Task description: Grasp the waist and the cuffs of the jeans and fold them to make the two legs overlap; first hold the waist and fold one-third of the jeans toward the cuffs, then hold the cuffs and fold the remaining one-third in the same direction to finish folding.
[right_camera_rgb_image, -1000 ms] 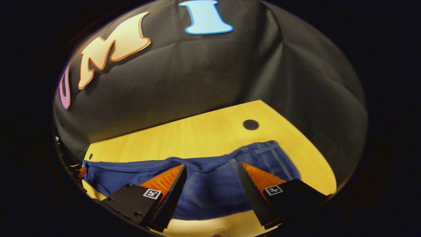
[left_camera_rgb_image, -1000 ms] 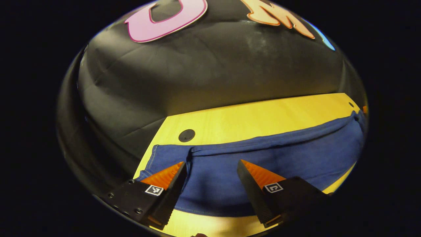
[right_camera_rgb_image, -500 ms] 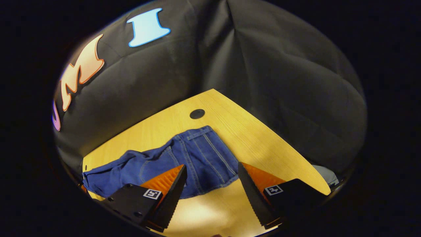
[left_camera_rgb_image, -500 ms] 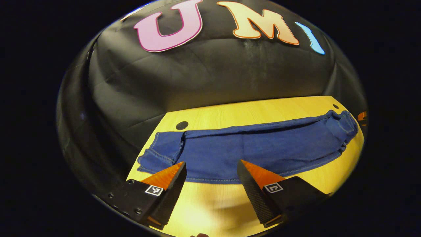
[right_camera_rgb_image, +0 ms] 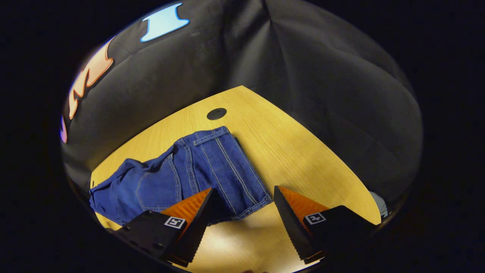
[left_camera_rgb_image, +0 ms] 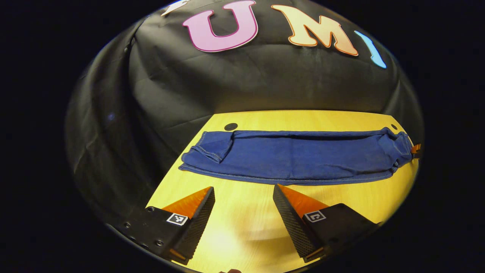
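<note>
The left gripper (left_camera_rgb_image: 243, 191) hangs wide open and empty over bare table (left_camera_rgb_image: 242, 231), the jeans (left_camera_rgb_image: 299, 155) lying flat just beyond its fingertips. The right gripper (right_camera_rgb_image: 244, 193) is also wide open, holding nothing, with the waist (right_camera_rgb_image: 212, 135) stretching away ahead.

Yellow wood table (left_camera_rgb_image: 303, 119) w/ round dark holes: one near far left corner (left_camera_rgb_image: 230, 126), smaller one at far right (left_camera_rgb_image: 394, 127). Black cloth wall (left_camera_rgb_image: 246, 83) behind, creased.
</note>
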Demonstrator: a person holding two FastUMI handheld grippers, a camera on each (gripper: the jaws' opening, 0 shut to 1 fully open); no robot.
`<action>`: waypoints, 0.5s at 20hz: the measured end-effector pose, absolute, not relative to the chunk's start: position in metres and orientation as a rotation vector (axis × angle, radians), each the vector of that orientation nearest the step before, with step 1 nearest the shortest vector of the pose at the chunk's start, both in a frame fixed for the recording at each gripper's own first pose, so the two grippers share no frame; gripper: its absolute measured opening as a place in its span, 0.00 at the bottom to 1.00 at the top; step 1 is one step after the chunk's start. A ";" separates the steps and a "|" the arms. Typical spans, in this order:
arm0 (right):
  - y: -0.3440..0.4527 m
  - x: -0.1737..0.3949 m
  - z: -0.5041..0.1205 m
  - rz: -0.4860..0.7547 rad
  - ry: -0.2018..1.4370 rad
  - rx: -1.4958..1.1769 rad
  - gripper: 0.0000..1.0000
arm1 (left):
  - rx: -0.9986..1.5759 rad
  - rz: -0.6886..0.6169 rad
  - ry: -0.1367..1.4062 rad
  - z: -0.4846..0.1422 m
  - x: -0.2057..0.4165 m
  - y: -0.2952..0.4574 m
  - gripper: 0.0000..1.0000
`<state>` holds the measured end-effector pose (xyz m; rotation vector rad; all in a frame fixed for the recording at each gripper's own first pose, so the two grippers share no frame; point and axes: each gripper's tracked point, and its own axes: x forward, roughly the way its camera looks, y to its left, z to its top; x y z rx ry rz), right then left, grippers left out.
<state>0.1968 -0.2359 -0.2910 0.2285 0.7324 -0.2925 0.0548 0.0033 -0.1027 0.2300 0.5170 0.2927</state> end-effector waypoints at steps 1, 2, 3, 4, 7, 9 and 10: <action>-0.235 0.196 -0.292 -0.284 0.733 0.225 0.94 | 0.233 0.302 0.519 -0.103 0.053 0.004 0.95; -0.236 0.198 -0.290 -0.277 0.718 0.218 0.98 | 0.238 0.309 0.521 -0.102 0.052 0.004 0.95; -0.236 0.198 -0.294 -0.267 0.711 0.209 0.98 | 0.243 0.314 0.522 -0.103 0.051 0.003 0.95; -0.235 0.200 -0.293 -0.258 0.690 0.195 0.98 | 0.242 0.314 0.523 -0.103 0.052 0.000 0.95; -0.236 0.198 -0.297 -0.257 0.659 0.171 0.90 | 0.227 0.320 0.528 -0.109 0.054 -0.007 0.95; -0.228 0.200 -0.299 -0.238 0.638 0.198 0.87 | 0.212 0.320 0.540 -0.118 0.056 -0.013 0.95; -0.224 0.200 -0.299 -0.234 0.625 0.198 0.74 | 0.210 0.321 0.549 -0.121 0.055 -0.017 0.95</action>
